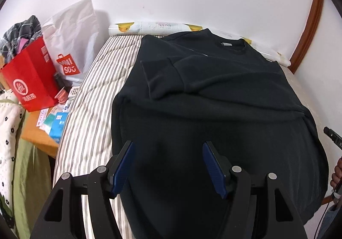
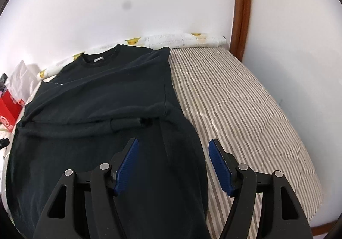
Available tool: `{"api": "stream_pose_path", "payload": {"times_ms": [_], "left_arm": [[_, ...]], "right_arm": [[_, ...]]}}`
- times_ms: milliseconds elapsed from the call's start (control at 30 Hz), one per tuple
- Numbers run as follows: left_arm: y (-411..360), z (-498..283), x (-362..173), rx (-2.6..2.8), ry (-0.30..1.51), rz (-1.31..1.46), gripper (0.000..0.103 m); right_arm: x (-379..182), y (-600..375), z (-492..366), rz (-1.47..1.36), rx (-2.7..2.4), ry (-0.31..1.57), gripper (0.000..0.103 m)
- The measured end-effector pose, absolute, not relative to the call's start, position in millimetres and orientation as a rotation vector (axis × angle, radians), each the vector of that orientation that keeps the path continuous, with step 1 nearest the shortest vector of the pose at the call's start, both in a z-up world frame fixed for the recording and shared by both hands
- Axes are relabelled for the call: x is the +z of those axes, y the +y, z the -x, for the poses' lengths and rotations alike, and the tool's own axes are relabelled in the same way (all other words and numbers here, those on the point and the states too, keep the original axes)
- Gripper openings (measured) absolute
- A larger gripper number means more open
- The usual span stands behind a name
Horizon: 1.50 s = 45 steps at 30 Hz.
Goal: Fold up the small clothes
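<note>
Black knit fabric fills the middle of both wrist views: a dark sweatshirt (image 1: pixel 213 93) lies flat on a bed with a grey-and-white striped mattress cover (image 2: pixel 245 100), its round collar toward the white wall and its hem toward the cameras. Both sleeves are folded in across the chest, 1 cuffed sleeve end (image 1: pixel 158 81) lying slantwise on the body in the left wrist view, and the other cuff (image 2: pixel 126 123) lying across the middle in the right wrist view. The garment sits on the bed's left part as the right wrist camera sees it, leaving a broad bare strip of striped cover on the right side. The left gripper (image 1: pixel 167 145) hangs above the lower left part of the sweatshirt, its jaws spread apart with blue pads and nothing but the cloth lying below seen between them; no fabric is pinched. The right gripper (image 2: pixel 173 142) hangs above the garment's lower right edge, jaws likewise spread and empty, 1 pad over the black cloth and the other over the striped cover. A rolled white sheet with yellow duck prints (image 1: pixel 154 27) lies along the wall behind the collar. Beside the bed on the left stand a red paper bag (image 1: pixel 32 76) and a white plastic shopping bag (image 1: pixel 72 38), with small boxes on a wooden surface (image 1: pixel 38 134) below them. At the right edge of the left wrist view a person's fingers (image 1: pixel 336 175) show on the other tool.
</note>
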<state>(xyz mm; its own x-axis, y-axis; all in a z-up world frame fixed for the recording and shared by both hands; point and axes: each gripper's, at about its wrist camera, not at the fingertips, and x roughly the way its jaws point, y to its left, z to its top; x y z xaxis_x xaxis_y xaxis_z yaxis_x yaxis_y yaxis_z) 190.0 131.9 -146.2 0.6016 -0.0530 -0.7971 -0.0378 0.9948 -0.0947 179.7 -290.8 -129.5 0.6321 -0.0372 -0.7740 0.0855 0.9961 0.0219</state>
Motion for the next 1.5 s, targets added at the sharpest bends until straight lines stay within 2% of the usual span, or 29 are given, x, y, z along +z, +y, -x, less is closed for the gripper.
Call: {"api": "stream_pose_path", "payload": {"times_ms": [200,367,567,733,1067,1200,1500], "left_arm": [[129.4,-154.6,-156.9,0.021,0.931,0.116,0.063],[132.5,-127.9,-170.6,0.040,0.944,0.114,0.063],[139.9,-100.0,-188.0,0.044,0.952,0.153,0.062],[140.3,-92.8,-195.8,0.040,0.965,0.163,0.056],[132.9,-81.4,-195.5,0.085,0.918,0.115,0.045],[133.0,-76.9,-195.1,0.064,0.910,0.111,0.045],[134.5,-86.3,-195.1,0.039,0.914,0.111,0.045]], "right_arm": [[-139.7,-306.3,-139.3,-0.040,-0.101,0.910,0.067],[-161.4,-320.4,-108.2,-0.110,-0.075,0.964,0.054],[-180.4,-316.6,-83.5,-0.095,-0.041,0.989,0.045],[-188.6,-311.1,-77.5,-0.075,-0.040,0.977,0.037],[-190.6,-306.0,-87.8,-0.058,-0.045,0.940,0.036],[-188.7,-309.2,-84.6,-0.079,-0.009,0.960,0.029],[-189.1,-299.7,-93.9,-0.074,-0.010,0.971,0.032]]}}
